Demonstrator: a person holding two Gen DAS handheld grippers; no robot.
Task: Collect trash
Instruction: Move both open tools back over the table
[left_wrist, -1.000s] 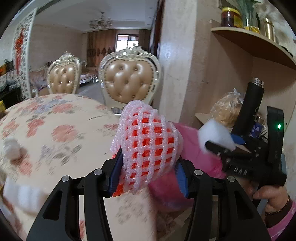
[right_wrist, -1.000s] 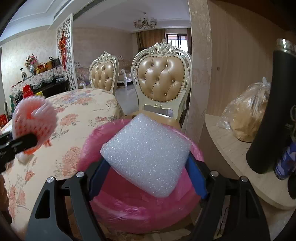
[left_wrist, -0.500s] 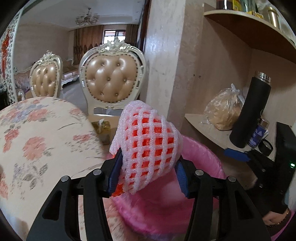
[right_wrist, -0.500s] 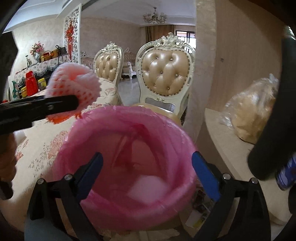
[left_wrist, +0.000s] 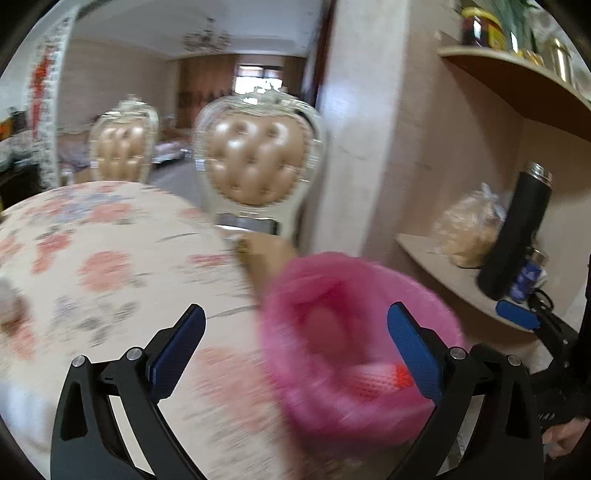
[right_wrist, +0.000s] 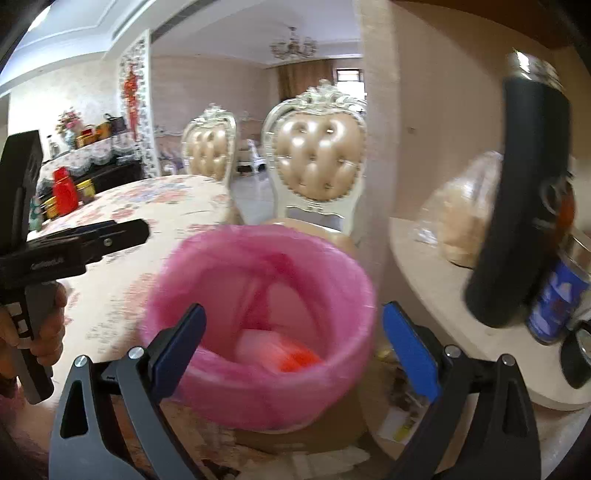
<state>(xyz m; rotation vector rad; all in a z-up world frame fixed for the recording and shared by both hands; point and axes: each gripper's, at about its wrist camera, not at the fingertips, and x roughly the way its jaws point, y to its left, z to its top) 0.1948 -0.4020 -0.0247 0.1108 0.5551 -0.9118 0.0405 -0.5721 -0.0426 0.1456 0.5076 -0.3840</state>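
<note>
A bin lined with a pink bag (right_wrist: 258, 384) stands beside the floral table; it also shows in the left wrist view (left_wrist: 332, 421). Inside it lie the orange fruit in white foam net (right_wrist: 291, 356), also visible in the left wrist view (left_wrist: 380, 380), and a white foam piece (right_wrist: 255, 341). My left gripper (left_wrist: 295, 350) is open and empty, over the table edge and the bin's left rim. My right gripper (right_wrist: 295, 343) is open and empty, above the bin's near rim. The left gripper also appears at the left of the right wrist view (right_wrist: 110, 236).
The round table with a floral cloth (left_wrist: 92, 266) holds a blurred white scrap (left_wrist: 11, 302) at the left. Two padded chairs (left_wrist: 258, 166) stand behind. A low shelf (right_wrist: 443, 280) on the right holds a black flask (right_wrist: 524, 199), a bagged loaf (right_wrist: 465, 218) and a blue can (right_wrist: 554, 302).
My left gripper opened and let the netted fruit fall into the bin, then swung left. My right gripper, which dropped the foam piece earlier, stays open over the bin.
</note>
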